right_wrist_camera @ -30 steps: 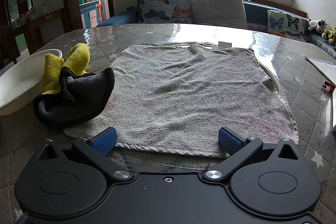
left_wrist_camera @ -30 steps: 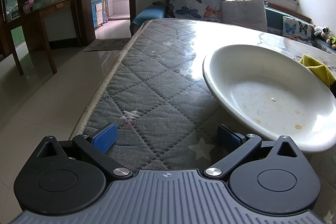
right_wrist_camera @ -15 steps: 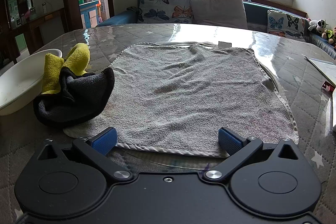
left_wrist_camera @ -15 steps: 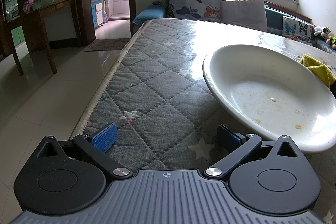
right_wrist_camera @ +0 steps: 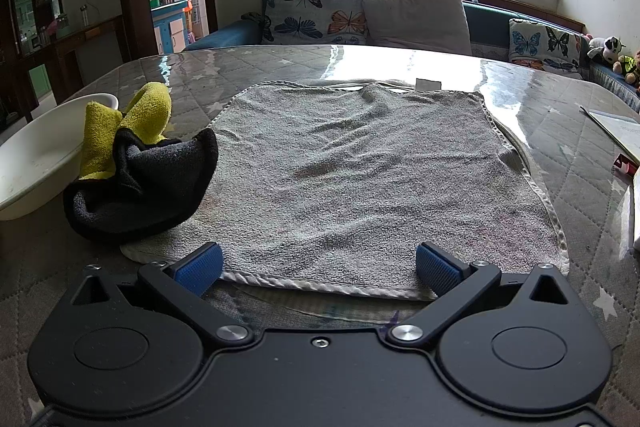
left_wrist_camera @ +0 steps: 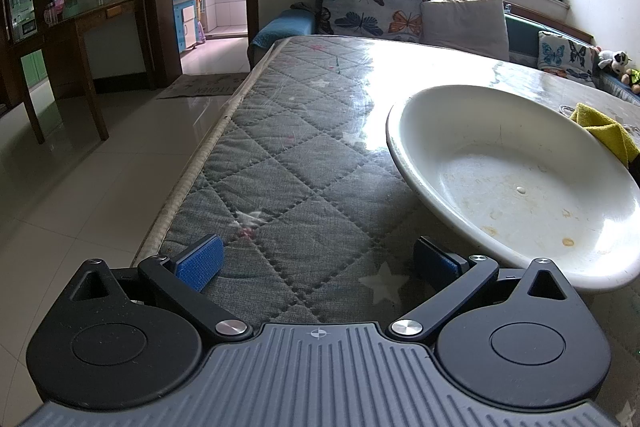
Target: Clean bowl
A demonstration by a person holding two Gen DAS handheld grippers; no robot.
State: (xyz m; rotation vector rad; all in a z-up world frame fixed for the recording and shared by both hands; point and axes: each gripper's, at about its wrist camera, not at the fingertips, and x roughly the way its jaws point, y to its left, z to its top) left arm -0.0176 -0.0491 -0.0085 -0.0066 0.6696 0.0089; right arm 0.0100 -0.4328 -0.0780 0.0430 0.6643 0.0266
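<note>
A wide white bowl (left_wrist_camera: 516,179) with brown food stains inside rests on the quilted table, just right of my left gripper (left_wrist_camera: 318,261), which is open and empty with its right finger near the bowl's front rim. The bowl (right_wrist_camera: 36,155) also shows at the left of the right wrist view. Beside it lies a crumpled yellow and black cloth (right_wrist_camera: 136,183), whose yellow tip (left_wrist_camera: 604,131) peeks over the bowl's far rim. My right gripper (right_wrist_camera: 318,267) is open and empty, at the near edge of a flat grey towel (right_wrist_camera: 352,179).
The table's left edge (left_wrist_camera: 200,163) drops to a tiled floor. Papers and a red item (right_wrist_camera: 624,147) lie at the table's right side. A sofa with butterfly cushions (right_wrist_camera: 320,11) stands beyond the table's far end.
</note>
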